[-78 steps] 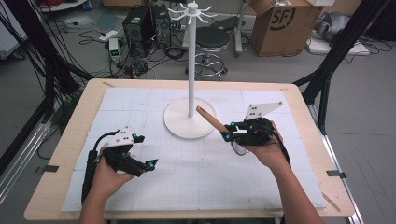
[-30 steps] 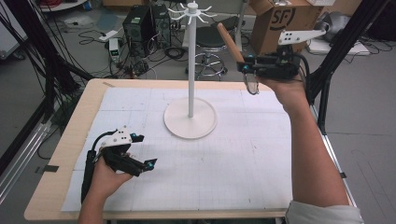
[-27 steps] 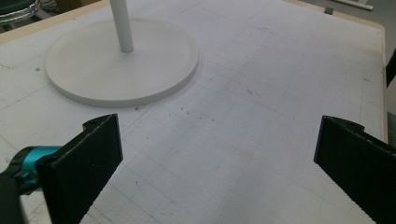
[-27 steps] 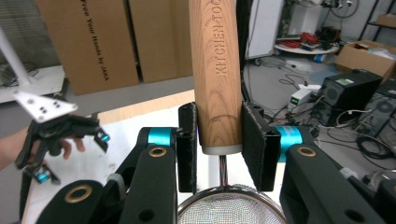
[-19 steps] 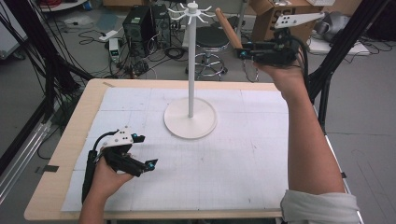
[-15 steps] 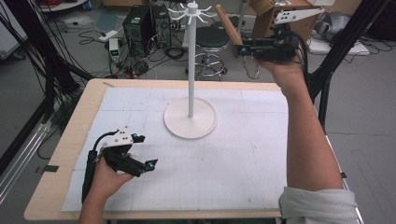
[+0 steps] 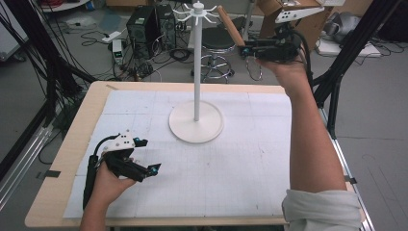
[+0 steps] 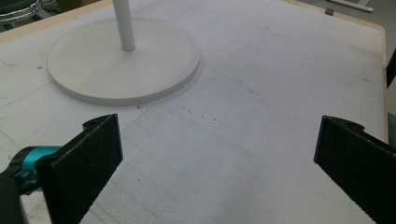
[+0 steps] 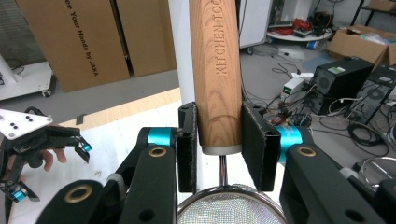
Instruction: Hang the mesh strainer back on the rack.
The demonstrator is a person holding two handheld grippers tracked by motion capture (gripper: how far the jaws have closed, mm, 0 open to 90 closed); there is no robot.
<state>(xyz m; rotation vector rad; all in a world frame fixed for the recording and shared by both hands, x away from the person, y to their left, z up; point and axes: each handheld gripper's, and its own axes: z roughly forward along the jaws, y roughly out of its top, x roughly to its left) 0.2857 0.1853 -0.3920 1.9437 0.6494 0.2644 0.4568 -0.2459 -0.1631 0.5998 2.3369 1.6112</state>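
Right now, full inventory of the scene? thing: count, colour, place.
strainer: 1, wooden handle with metal mesh bowl, clamped in the right gripper, raised beside the top of the stand
hook stand: 1, white, round base on the mat at mid-table, hooks at the top
grid mat: 1, white, covers most of the table
table: 1, light wood, edge shows around the mat
cardboard boxes: several, brown, on the floor beyond the table
computer towers: 2, black, on the floor among cables
stool: 1, black seat, behind the table
left gripper: 1, black, jaws open, low over the mat's near left
right gripper: 1, black, jaws shut on the strainer handle
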